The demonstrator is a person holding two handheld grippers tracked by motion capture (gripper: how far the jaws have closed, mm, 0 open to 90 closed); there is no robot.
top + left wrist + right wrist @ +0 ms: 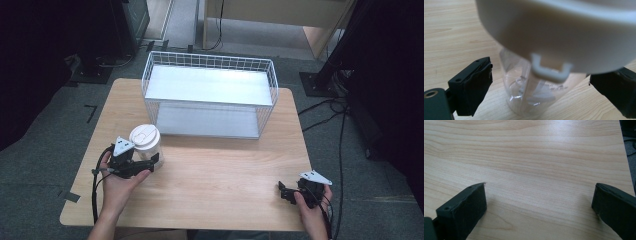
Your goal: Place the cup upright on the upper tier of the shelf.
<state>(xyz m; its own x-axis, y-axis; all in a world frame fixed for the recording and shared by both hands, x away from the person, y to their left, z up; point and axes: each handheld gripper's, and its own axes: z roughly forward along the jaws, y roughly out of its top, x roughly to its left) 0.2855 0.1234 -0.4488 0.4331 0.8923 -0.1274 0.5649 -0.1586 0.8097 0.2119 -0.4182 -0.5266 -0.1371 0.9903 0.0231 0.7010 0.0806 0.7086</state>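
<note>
Two grippers are at work, and just one of them has anything between its jaws. Nearest the person, the right gripper (283, 192) rests low on the table (220, 170) at its near right corner; in the right gripper view its jaws stand wide apart with bare wood between them, holding nothing. The left gripper (152, 161) is the busy one. A clear plastic jar (534, 97) with a white lid (564, 32) stands upright between its jaws, the lid looming just above them. In the left gripper view a strip of table shows between the left pad and the jar wall, so that side is not yet pressing; the right pad sits partly behind the lid, and I cannot tell whether it touches. The jaws look part-way in, bracketing the jar rather than clamping it.

Beyond the jaw tips, well apart from the jar, a white wire basket (210, 62) sits at the far side of the table with nothing in it.

By my reading, the reach to the jar is done and the grasp is about to be made. Lifting and carrying it, probably to the basket, remain.
</note>
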